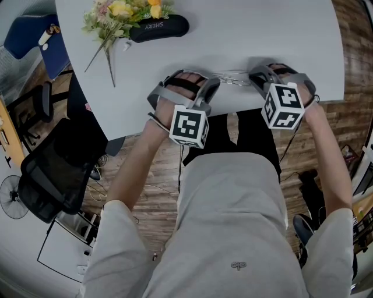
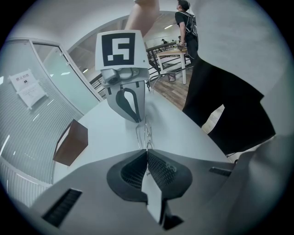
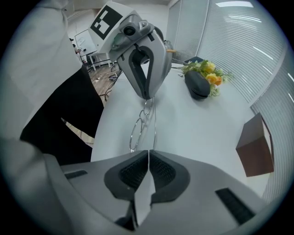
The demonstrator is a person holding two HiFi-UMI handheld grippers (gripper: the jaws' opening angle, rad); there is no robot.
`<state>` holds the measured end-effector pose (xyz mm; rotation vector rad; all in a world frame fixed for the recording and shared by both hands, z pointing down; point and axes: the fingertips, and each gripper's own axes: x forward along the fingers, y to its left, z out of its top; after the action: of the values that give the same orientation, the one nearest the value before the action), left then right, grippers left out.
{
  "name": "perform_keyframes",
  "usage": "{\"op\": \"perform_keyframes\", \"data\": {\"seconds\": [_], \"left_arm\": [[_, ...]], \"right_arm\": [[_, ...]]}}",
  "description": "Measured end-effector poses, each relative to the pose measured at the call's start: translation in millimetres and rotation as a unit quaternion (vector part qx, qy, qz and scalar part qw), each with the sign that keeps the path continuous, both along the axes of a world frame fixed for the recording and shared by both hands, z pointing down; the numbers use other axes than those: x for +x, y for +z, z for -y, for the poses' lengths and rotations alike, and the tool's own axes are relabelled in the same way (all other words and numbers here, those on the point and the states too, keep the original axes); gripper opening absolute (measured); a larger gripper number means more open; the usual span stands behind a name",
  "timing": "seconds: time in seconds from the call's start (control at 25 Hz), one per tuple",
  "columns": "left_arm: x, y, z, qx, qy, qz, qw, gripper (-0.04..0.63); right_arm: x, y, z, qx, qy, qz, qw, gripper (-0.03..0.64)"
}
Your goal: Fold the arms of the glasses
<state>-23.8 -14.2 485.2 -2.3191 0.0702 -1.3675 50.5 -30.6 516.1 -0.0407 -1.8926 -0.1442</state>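
Note:
Thin wire-framed glasses [image 1: 232,78] lie on the white table [image 1: 262,35] near its front edge, between my two grippers. My left gripper [image 1: 214,87] is shut on one end of the frame; in the left gripper view the wire [image 2: 144,133] runs straight into the closed pads [image 2: 158,167]. My right gripper [image 1: 255,75] is shut on the other end. In the right gripper view a thin arm [image 3: 155,128] leads into the closed jaws beside a round lens [image 3: 137,131]. The two grippers face each other, each showing in the other's view.
A black glasses case [image 1: 158,28] and a bunch of flowers [image 1: 123,13] lie at the table's far side. A brown box [image 3: 255,146] stands on the table further off. A black office chair [image 1: 55,169] is on the floor at the left. A person [image 2: 187,25] stands far off.

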Motion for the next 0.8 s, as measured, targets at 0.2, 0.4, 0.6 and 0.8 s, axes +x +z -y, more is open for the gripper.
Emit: {"op": "perform_keyframes", "data": {"seconds": [0.2,0.4,0.6,0.8], "left_arm": [[0.5,-0.2,-0.4,-0.001,0.001,0.000,1.0000,0.024],[1.7,2.2,-0.8,-0.001,0.002,0.002,1.0000,0.023],[-1.1,5.6,-4.8,-0.005,0.010,0.017,0.9998,0.026],[-1.6,5.5,-5.2,-0.003,0.007,0.014,0.9999,0.025]], "right_arm": [[5.3,-15.5,11.3,-0.024,0.069,0.037,0.997,0.050],[-4.6,-28.9,1.3,-0.092,0.130,0.097,0.983,0.156],[-15.1,-25.1,-12.1,-0.115,0.146,0.119,0.975,0.253],[-16.5,-30.9,-6.9,-0.125,0.176,0.147,0.965,0.269]]}}
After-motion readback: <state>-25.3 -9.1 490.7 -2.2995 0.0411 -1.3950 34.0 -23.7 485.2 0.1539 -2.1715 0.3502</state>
